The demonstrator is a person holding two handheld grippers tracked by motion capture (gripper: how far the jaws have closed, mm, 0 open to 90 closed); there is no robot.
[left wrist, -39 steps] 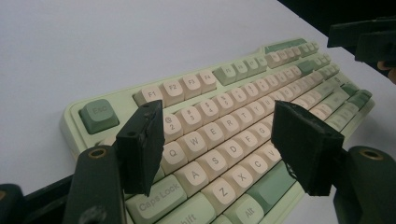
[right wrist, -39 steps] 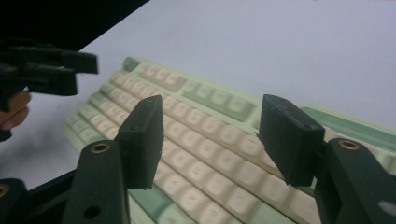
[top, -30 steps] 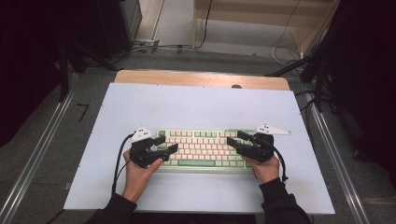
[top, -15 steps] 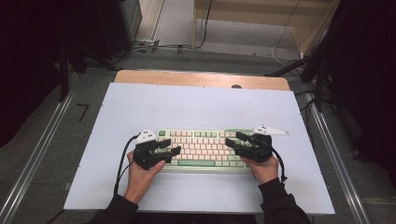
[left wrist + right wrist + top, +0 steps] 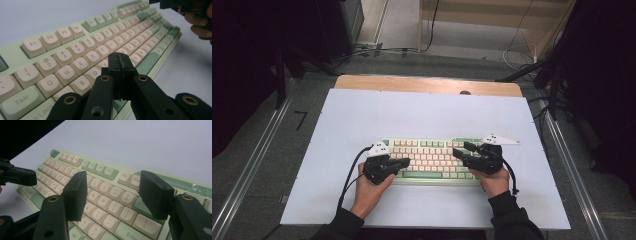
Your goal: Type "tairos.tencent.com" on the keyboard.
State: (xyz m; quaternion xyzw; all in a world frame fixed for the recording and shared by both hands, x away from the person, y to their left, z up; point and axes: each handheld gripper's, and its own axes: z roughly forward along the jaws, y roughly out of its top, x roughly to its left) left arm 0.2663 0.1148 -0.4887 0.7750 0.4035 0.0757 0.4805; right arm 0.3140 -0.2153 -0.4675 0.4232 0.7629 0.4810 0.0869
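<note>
Keyboard (image 5: 432, 159) pale green, cream and green keys; white mat (image 5: 422, 115); black grippers, grey plates.

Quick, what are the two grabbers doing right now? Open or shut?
Left gripper: shut, holding nothing, above the keyboard.
Right gripper: open, holding nothing.

keyboard (image 5: 75, 60) cut off at left gripper view's lower left edge, farthest key legends blurred

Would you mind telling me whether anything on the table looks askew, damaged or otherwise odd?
Nothing stands out. The keyboard lies flat and square on the white mat, with no keys visibly missing or lifted. The left claw is shut with nothing between its jaws, above the letter keys; the right claw stands open over the right-hand keys.
</note>
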